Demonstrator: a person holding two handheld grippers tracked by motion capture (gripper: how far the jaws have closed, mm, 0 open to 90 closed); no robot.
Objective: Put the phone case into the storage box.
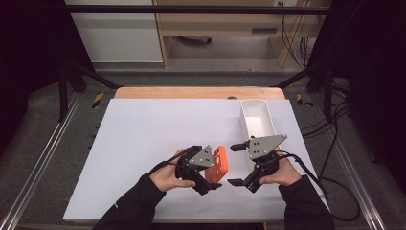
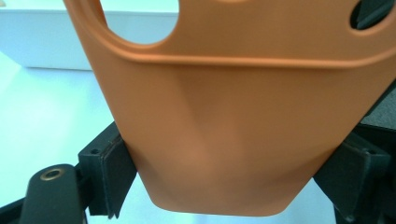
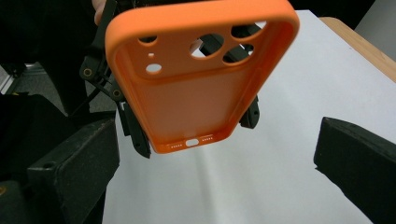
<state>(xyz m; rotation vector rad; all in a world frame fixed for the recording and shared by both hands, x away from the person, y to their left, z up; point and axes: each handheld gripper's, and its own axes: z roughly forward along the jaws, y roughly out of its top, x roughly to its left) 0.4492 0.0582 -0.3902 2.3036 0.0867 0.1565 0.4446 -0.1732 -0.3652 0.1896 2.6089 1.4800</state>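
Note:
An orange phone case (image 1: pixel 219 163) is held above the white mat, and my left gripper (image 1: pixel 212 176) is shut on its lower end. In the left gripper view the case (image 2: pixel 233 116) sits squeezed between the two black pads (image 2: pixel 114 172). Seen from the right gripper view, the case (image 3: pixel 196 93) shows its hollow inside, camera cutouts at the top and port holes at the bottom, with the left gripper's fingers (image 3: pixel 140 135) on its sides. My right gripper (image 1: pixel 235 165) faces the case from the right, open, its jaws wide apart (image 3: pixel 215 172) with nothing between them.
A white rectangular tray (image 1: pixel 258 120) stands at the back right of the white mat (image 1: pixel 143 139), just beyond the right gripper. The wooden table edge (image 1: pixel 191 92) runs along the far side. A black cable (image 1: pixel 330 184) trails off to the right.

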